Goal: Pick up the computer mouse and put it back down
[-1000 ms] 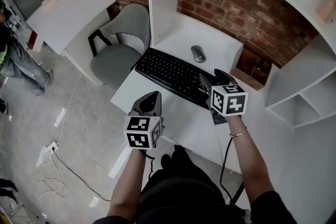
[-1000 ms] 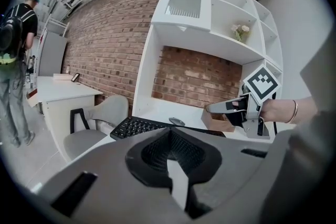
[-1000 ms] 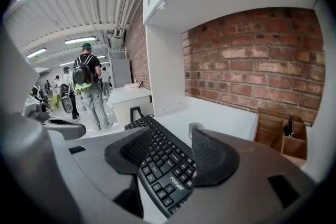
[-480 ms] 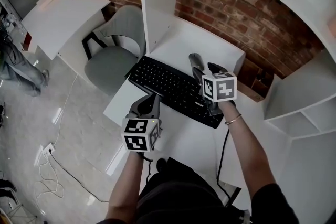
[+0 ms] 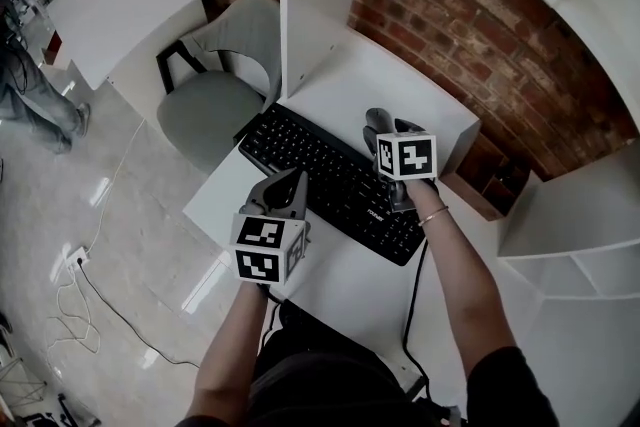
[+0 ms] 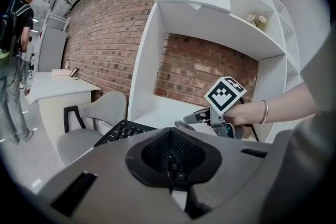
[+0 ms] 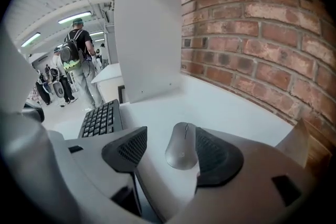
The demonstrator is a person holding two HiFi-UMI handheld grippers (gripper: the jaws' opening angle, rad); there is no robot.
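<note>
Right gripper [image 7: 170, 136]: jaws wide apart, have just been opening.
Computer mouse [image 7: 181, 152]: grey, flat on white desk [image 7: 220, 105], between the jaws, close beside one pad, clear of the other.
Keyboard [image 7: 100, 119]: black, left of mouse.
Brick wall [image 7: 252, 44]: behind desk.

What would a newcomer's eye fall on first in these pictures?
The grey mouse on the white desk stands out, lying between the spread jaws of the right tongs, which have just been opening and do not grip it yet. Next come the black keyboard beside it and the red brick wall behind. The left tongs hang shut at the desk's near edge.
</note>
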